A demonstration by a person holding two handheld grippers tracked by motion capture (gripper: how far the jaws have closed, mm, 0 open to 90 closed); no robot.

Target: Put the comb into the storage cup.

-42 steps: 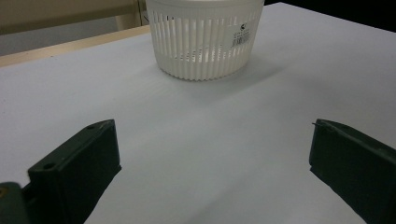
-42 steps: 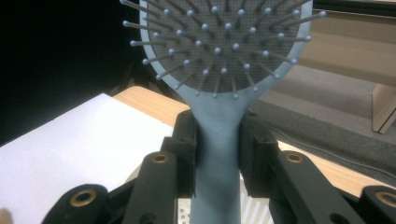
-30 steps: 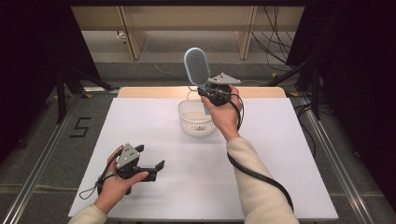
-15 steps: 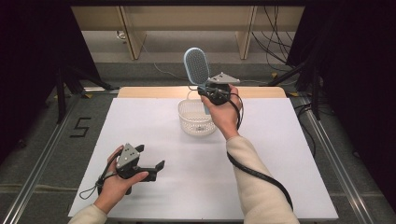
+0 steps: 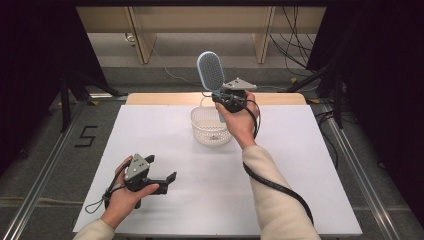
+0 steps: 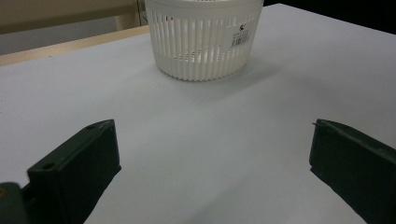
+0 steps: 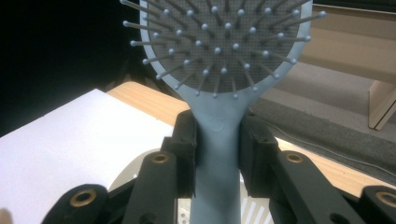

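Change since a second ago: none. Both hands, the hairbrush and the basket sit exactly where they were. Judged a pause with the hairbrush lifted, either just before lowering it into the basket or just after drawing it out; the pictures do not settle which.

Right gripper [image 5: 220,96]: jaws pinching the handle of a light blue hairbrush [image 5: 211,71], one on each side, as the right gripper view shows. Brush stands upright, bristle head on top, handle end reaching down toward the basket rim.

Left gripper [image 5: 159,172]: jaws spread wide, nothing between them; rests low on the near left of the white table [image 5: 300,175], well apart from the basket.

Container: one white slotted plastic basket [image 5: 210,129], round, upright, near the far middle of the table. Small label on its wall. Nothing can be made out inside, though part of the interior is hidden behind the hand.
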